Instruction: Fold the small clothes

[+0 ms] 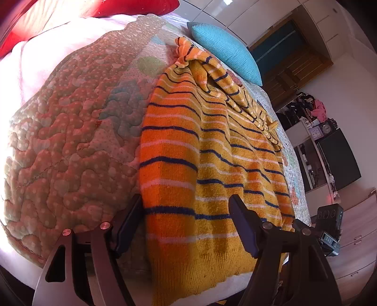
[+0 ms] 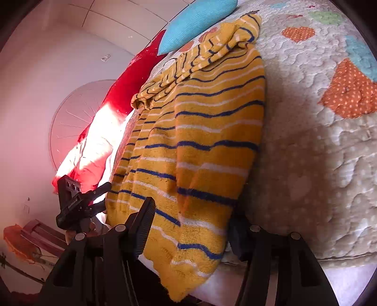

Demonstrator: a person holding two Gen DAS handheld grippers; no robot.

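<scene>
A yellow-orange knitted sweater with navy and white stripes lies flat on the quilted bedspread, its hem hanging over the near bed edge and a sleeve bunched at the far end. My left gripper is open and straddles the hem's left corner, one finger beside the fabric and one on it. In the right wrist view the same sweater runs away from me. My right gripper stands open around the hem's right corner, its right finger partly hidden behind the edge. The left gripper shows at the far left there.
A blue cushion lies beyond the sweater and a red pillow at the head of the bed. Past the bed's right side stand a shelf with clocks, a dark screen and drawers.
</scene>
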